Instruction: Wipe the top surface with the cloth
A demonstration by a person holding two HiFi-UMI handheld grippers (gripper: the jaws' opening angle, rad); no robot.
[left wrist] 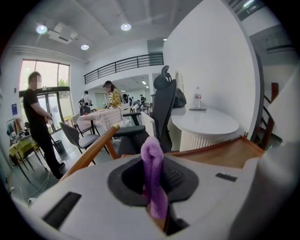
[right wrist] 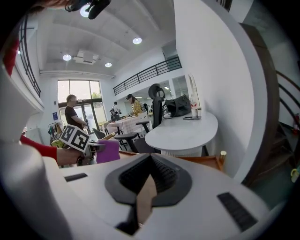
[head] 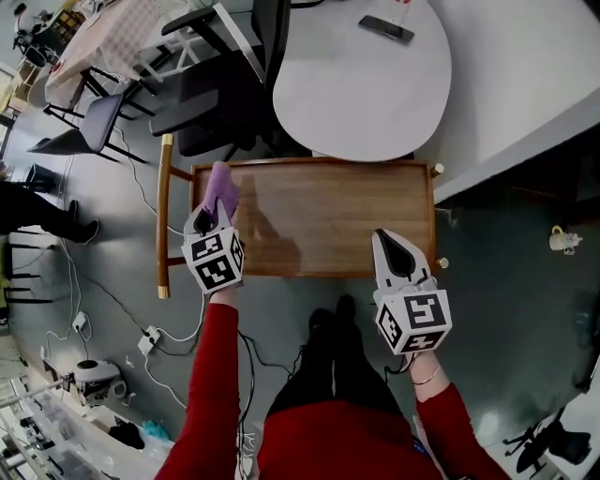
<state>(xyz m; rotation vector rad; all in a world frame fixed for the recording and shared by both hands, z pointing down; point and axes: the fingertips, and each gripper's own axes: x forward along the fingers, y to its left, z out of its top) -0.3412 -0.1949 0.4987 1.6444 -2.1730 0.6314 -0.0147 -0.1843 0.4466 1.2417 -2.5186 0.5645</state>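
The wooden top point(head: 328, 220) has a raised rim and lies just ahead of me in the head view. My left gripper point(head: 210, 221) is over its near-left corner, shut on a purple cloth point(head: 221, 189) that sticks out past the fingertips towards the far-left corner. In the left gripper view the cloth point(left wrist: 153, 180) stands folded between the jaws of that gripper point(left wrist: 153, 157). My right gripper point(head: 397, 255) hovers at the top's near-right corner, shut and holding nothing. In the right gripper view, that gripper point(right wrist: 150, 163) points over the wood, with the cloth point(right wrist: 108, 151) at the left.
A round white table point(head: 366, 80) carrying a phone point(head: 385, 29) stands just beyond the wooden top, and a black office chair point(head: 220, 89) stands at the far left. A wooden handle bar point(head: 163, 216) runs along the left side. Cables and a power strip point(head: 148, 339) lie on the floor. A person point(left wrist: 38, 124) stands at the left.
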